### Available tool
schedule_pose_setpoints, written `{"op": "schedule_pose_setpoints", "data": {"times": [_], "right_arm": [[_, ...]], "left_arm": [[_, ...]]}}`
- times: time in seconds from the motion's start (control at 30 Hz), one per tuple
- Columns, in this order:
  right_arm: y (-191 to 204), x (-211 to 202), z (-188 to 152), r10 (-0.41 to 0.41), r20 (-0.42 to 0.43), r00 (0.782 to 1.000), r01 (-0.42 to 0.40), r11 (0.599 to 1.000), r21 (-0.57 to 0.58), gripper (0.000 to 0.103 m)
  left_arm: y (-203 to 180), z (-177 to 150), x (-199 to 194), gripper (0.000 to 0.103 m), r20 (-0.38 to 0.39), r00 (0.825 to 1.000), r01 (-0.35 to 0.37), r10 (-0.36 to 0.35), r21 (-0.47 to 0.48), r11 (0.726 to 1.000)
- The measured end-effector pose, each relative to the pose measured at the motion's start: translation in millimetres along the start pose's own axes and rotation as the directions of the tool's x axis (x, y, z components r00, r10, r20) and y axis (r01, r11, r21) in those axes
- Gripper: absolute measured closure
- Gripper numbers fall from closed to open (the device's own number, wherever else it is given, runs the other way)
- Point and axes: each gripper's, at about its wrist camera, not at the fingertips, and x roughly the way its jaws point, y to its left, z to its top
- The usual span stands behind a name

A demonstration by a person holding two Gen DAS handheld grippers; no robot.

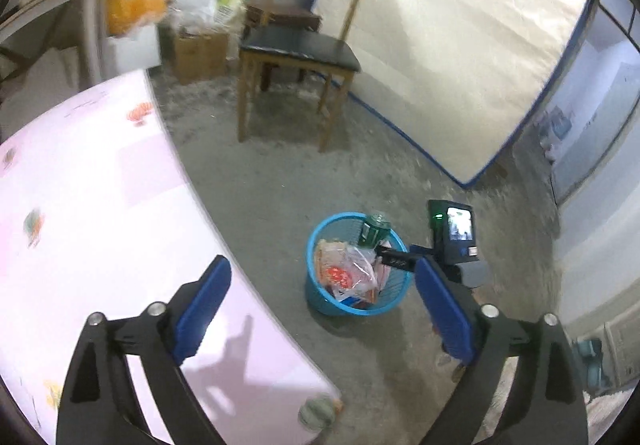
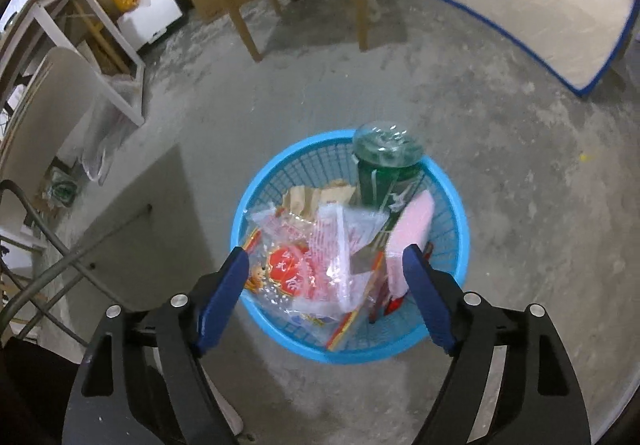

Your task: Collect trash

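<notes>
Blue mesh basket (image 2: 448, 229) sits on the concrete floor, already stuffed with plastic wrappers (image 2: 320, 257) and a green cup (image 2: 386, 169). I have the right gripper (image 2: 326, 289) hanging spread and empty right above it, likely post-drop. My left gripper (image 1: 320, 309) is also wide and empty over the pink table (image 1: 80, 185), near a small jar (image 1: 318, 411) at its corner.

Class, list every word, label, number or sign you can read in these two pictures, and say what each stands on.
None can be read for certain.
Red round label on the clear plastic bag in the blue basket: characters, too blurred to read.
Green cup: white marks, unreadable.
White bag behind the chair: print too small.
</notes>
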Motion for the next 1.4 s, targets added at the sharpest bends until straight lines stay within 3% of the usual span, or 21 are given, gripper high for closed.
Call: {"op": "schedule_pose_setpoints", "data": {"times": [0.2, 0.3, 0.4, 0.53, 0.67, 0.73, 0.93, 1.13, 1.4], "right_arm": [[4.4, -63.8, -18.6, -0.004, 0.108, 0.994, 0.006, 1.0, -0.013, 0.027], [14.9, -110.7, -34.9, 0.019, 0.186, 0.982, -0.011, 0.999, -0.049, 0.02], [32.5, -158.3, -59.1, 0.04, 0.259, 0.965, -0.015, 0.995, -0.098, 0.014], [62.9, -212.9, -90.0, 0.044, 0.356, 0.933, 0.02, 0.985, -0.174, 0.008], [87.3, -247.8, -118.7, 0.068, 0.426, 0.902, 0.026, 0.977, -0.211, 0.008], [95.8, -254.1, -126.6, 0.049, 0.441, 0.896, 0.055, 0.974, -0.22, 0.008], [114.1, -255.5, -149.1, -0.042, 0.457, 0.889, 0.14, 0.973, -0.183, 0.008], [116.1, -242.9, -155.1, -0.145, 0.386, 0.911, 0.217, 0.964, -0.151, 0.008], [106.2, -237.1, -164.2, -0.196, 0.367, 0.909, 0.249, 0.963, -0.103, 0.008]], "left_arm": [[13.4, -47.0, -37.7, 0.006, 0.084, 0.995, -0.04, 0.044, -0.048, 0.998], [13.4, -68.3, -48.6, 0.006, 0.112, 0.991, -0.063, 0.069, -0.053, 0.997], [7.4, -84.4, -59.3, 0.006, 0.138, 0.982, -0.122, 0.132, -0.078, 0.989], [5.5, -99.0, -67.7, 0.006, 0.14, 0.978, -0.145, 0.157, -0.09, 0.985], [1.0, -99.7, -74.9, 0.006, 0.158, 0.948, -0.265, 0.275, -0.085, 0.961], [0.7, -100.3, -78.8, 0.006, 0.157, 0.935, -0.304, 0.317, -0.098, 0.947], [1.5, -102.0, -84.7, 0.006, 0.13, 0.922, -0.352, 0.364, -0.109, 0.93], [1.0, -104.3, -79.5, 0.006, 0.066, 0.922, -0.373, 0.382, -0.118, 0.92], [-9.2, -102.3, -72.8, 0.006, 0.037, 0.926, -0.37, 0.375, -0.101, 0.924]]}}
